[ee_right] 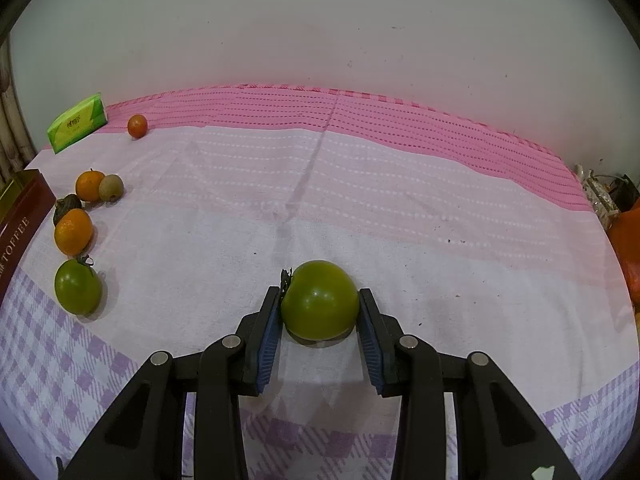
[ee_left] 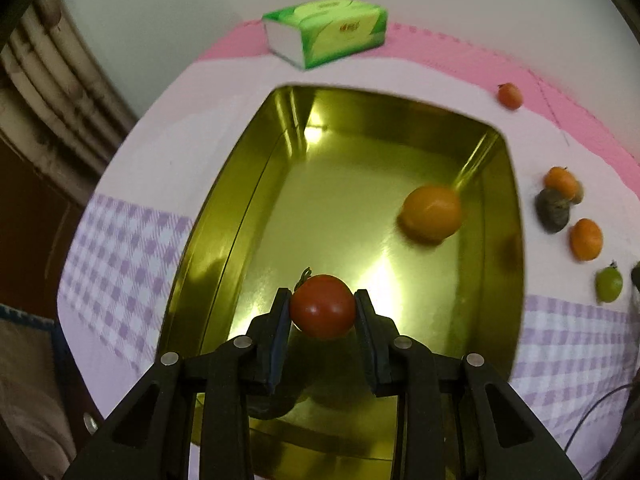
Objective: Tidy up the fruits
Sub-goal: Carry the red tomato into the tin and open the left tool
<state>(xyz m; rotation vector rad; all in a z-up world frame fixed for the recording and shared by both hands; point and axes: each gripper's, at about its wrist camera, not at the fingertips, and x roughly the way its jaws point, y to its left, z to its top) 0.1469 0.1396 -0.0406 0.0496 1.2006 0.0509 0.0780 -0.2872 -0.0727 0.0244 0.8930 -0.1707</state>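
A red tomato (ee_left: pixel 322 306) is being clamped between the pads of the left gripper (ee_left: pixel 322 312) and held over the near end of the gold tin (ee_left: pixel 208 240) — an orange fruit (ee_left: pixel 432 214) is lying inside by the tin's right wall. A green tomato (ee_right: pixel 320 300) is being gripped by the right gripper (ee_right: pixel 320 310), down on the cloth-covered table (ee_right: pixel 360 200) near its front edge, with both pads pressed to its sides. More fruit is being left loose between the tin and the table's middle — a second green tomato (ee_right: pixel 78 286), two small oranges (ee_right: pixel 73 231) (ee_right: pixel 90 186), a brownish fruit (ee_right: pixel 111 188), something dark (ee_right: pixel 68 203). A small red tomato (ee_right: pixel 137 125) and a green tissue pack (ee_right: pixel 78 122) are sitting toward the back edge.
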